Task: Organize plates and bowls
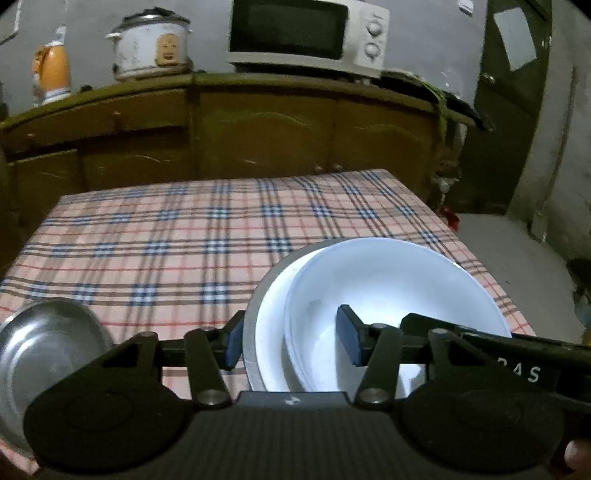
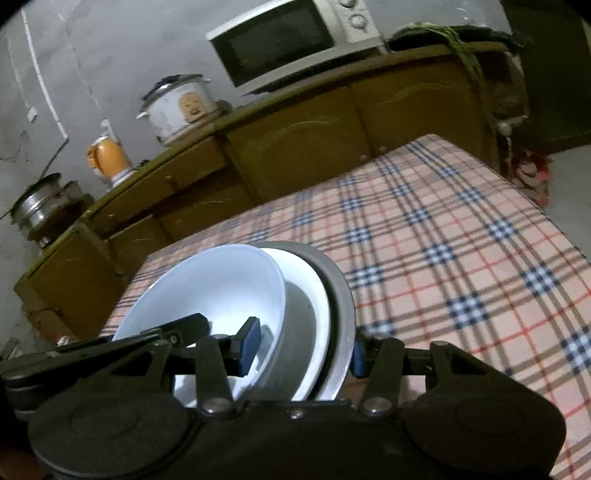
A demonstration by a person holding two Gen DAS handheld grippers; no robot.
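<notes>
A stack of nested bowls is held tilted above the checked table: a white bowl [image 1: 388,280] [image 2: 221,280] sits in another white bowl inside a grey outer bowl [image 1: 255,325] [image 2: 340,295]. My left gripper [image 1: 290,341] is shut on the stack's near rim, with one blue pad outside the grey wall and the other inside the top white bowl. My right gripper [image 2: 303,350] is shut on the opposite rim in the same way. Each gripper shows in the other's view, the right gripper's finger [image 1: 480,343] and the left gripper's finger [image 2: 173,325]. A steel bowl [image 1: 44,350] lies on the cloth at lower left.
The table with its pink and blue checked cloth [image 1: 184,240] stretches ahead. Behind it stands a wooden cabinet [image 1: 258,129] carrying a microwave [image 1: 306,33], a rice cooker [image 1: 151,44], an orange jug [image 1: 51,70] and a steel pot [image 2: 44,210]. Bare floor [image 1: 509,251] lies to the right.
</notes>
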